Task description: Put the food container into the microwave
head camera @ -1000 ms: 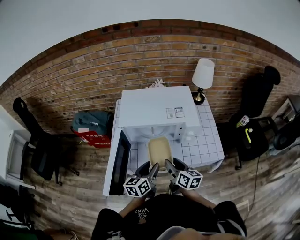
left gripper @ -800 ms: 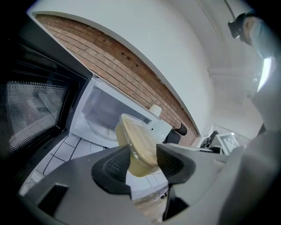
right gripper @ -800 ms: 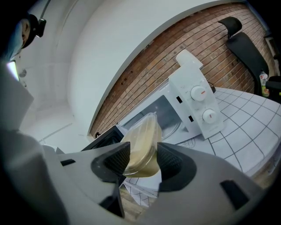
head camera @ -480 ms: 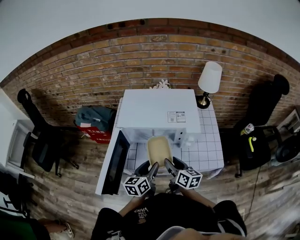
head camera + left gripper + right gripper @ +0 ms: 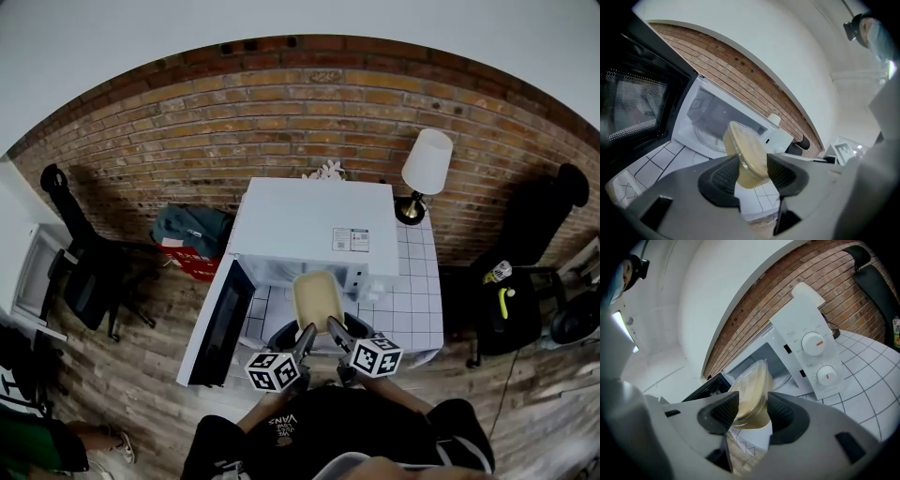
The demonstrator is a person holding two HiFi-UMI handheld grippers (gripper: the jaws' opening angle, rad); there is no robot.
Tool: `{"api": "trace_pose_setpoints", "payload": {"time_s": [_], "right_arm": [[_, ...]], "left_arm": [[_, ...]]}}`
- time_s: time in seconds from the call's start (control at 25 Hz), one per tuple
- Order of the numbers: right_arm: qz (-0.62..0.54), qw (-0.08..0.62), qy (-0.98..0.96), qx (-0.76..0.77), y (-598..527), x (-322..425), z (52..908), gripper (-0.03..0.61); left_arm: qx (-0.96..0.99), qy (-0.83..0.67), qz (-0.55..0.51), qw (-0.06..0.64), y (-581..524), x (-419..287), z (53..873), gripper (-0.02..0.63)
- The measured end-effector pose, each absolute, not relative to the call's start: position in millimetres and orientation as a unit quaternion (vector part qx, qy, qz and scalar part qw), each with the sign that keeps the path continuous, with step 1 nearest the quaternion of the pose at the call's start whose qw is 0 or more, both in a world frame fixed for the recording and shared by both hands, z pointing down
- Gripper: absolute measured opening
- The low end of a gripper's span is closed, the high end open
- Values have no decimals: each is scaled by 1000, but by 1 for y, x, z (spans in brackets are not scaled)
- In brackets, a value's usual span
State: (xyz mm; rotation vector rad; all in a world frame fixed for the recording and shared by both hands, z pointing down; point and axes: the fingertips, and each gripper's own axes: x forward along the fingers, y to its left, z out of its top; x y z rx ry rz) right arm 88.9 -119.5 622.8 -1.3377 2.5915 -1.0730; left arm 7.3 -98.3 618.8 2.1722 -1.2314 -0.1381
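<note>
A clear lidded food container point(image 5: 316, 300) with beige contents hangs in the air in front of the white microwave point(image 5: 314, 230), whose door point(image 5: 218, 324) stands open to the left. My left gripper point(image 5: 303, 339) is shut on the container's near left edge point(image 5: 747, 157). My right gripper point(image 5: 335, 332) is shut on its near right edge point(image 5: 752, 397). The container's far end points at the microwave's open cavity point(image 5: 715, 129) with its glass turntable. The control knobs point(image 5: 813, 344) show in the right gripper view.
The microwave stands on a white tiled table point(image 5: 412, 300). A lamp with a white shade point(image 5: 427, 164) stands at the table's back right. A brick wall point(image 5: 281, 122) is behind. A black chair point(image 5: 84, 281) and a bag point(image 5: 187, 234) sit at the left.
Both grippers have carried the container a little forward toward the microwave's opening. The head view has shifted, so the door now shows swung wider at the left.
</note>
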Motion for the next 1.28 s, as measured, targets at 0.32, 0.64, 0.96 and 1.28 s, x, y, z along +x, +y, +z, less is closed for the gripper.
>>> {"api": "trace_pose_setpoints", "payload": {"time_s": [0.32,0.64,0.96,1.28], "right_arm": [[-351,12,838,-417,-126,89,629,176],[-360,20,830,-426,-142,84,633,176],[-362,23,824,-436,-165,71,633,176],[-364,25,813,-453,-188,58,638,176]], "left_arm": [[813,-484,-51,319,-102,8,624,191],[820,-479,-39,311,-122,2,625,187],[818,-475,-38,322,-148,-12,626,183],[823,-461,-29,330,-174,-25,631,183]]}}
